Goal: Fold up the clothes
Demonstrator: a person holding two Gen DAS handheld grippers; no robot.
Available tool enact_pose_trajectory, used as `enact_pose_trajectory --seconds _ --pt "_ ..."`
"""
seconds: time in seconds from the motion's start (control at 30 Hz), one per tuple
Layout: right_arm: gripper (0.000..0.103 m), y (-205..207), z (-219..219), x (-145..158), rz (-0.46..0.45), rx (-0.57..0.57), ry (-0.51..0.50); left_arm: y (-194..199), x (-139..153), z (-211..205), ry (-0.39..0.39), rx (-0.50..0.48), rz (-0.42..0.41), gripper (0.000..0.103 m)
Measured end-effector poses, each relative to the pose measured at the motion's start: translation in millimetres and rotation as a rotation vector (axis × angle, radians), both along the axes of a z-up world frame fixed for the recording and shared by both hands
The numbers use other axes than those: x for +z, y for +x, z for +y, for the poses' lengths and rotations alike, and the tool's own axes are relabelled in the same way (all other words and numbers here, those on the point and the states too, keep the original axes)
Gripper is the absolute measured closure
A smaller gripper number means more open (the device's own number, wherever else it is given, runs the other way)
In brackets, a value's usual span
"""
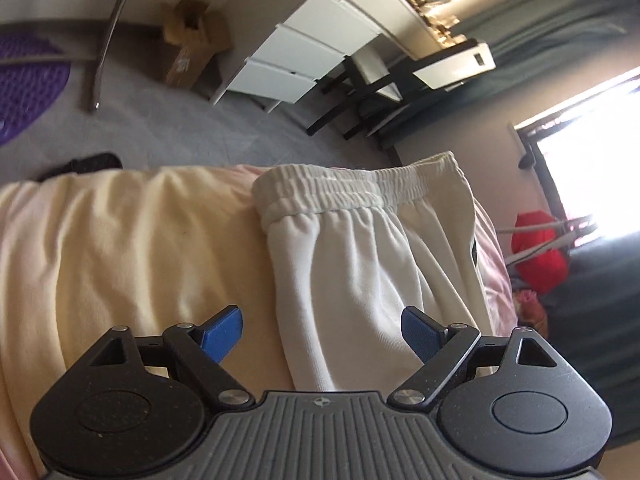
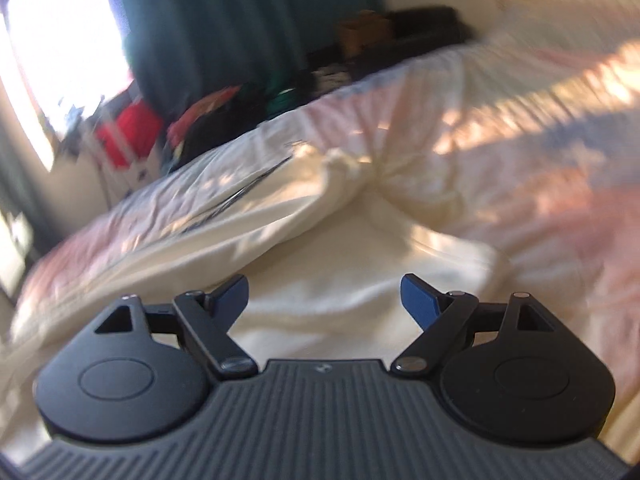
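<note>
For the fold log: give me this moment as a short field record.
surface: bed with pink sheet
garment: white shorts, elastic waistband at the far end
under shorts: cream cloth
left gripper: open, holds nothing, above the shorts
right gripper: open, holds nothing, above cream fabric
right view: blurred

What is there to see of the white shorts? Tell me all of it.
The shorts are white, of soft cotton-like knit, with a gathered elastic waistband in ribbed rows at the far end. They lie flat but creased on the cream bedcover, near the bed's edge, seemingly folded lengthwise, the near end hidden below the left tongs. The tongs hang open over them, gripping nothing. A dark strip shows at their right edge.
</note>
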State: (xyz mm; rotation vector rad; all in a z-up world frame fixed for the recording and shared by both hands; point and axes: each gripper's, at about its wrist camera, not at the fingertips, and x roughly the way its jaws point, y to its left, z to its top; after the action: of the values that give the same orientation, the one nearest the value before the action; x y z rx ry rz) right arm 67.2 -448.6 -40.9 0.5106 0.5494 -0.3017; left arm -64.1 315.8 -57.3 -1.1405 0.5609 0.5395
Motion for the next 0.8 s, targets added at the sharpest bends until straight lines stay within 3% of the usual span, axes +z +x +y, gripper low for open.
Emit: enact_pose_trajectory --seconds 0.17,0.27,0.33,0.4,0.47,0.63,0.67,0.7,0.8 --pt "0.019 -20.8 -42.5 -18.3 -0.002 -0.235 0.123 6.8 -8.9 -3.0 -0.058 -0.068 -0.064 0.021" --pt "0.018 -42.9 -66.0 -30.0 -0.060 -0.402 0.229 20.4 -12.7 -8.1 -0.049 -0.117 -0.055 0.026" --pt "0.018 -49.4 -77.4 -41.3 -0.071 -0.459 0.280 27.2 -16.5 -8.4 -0.048 -0.133 -0.053 0.039" --pt "0.024 -47.8 -83.4 -54.3 -0.042 -0.462 0.306 30.2 -20.5 -5.4 -0.067 -0.139 -0.069 0.048" --pt "0.025 -42.7 -89.5 -66.5 -0.011 -0.437 0.355 31.7 -26.2 -1.2 -0.096 -0.132 -0.074 0.050" --pt "0.037 -32.4 -89.2 -81.1 -0.031 -0.362 0.442 23.5 -35.3 9.3 -0.144 -0.042 -0.084 0.066" --pt "0.043 -29.6 -88.0 -81.6 -0.031 -0.357 0.438 22.5 -35.2 10.7 -0.138 -0.031 -0.084 0.066" --pt "0.060 -26.8 -86.9 -82.1 -0.030 -0.353 0.433 22.4 -34.6 12.0 -0.127 -0.025 -0.083 0.067" --pt "0.071 -16.9 -84.1 -85.9 -0.031 -0.332 0.432 21.8 -33.5 15.0 -0.101 -0.009 -0.083 0.079"
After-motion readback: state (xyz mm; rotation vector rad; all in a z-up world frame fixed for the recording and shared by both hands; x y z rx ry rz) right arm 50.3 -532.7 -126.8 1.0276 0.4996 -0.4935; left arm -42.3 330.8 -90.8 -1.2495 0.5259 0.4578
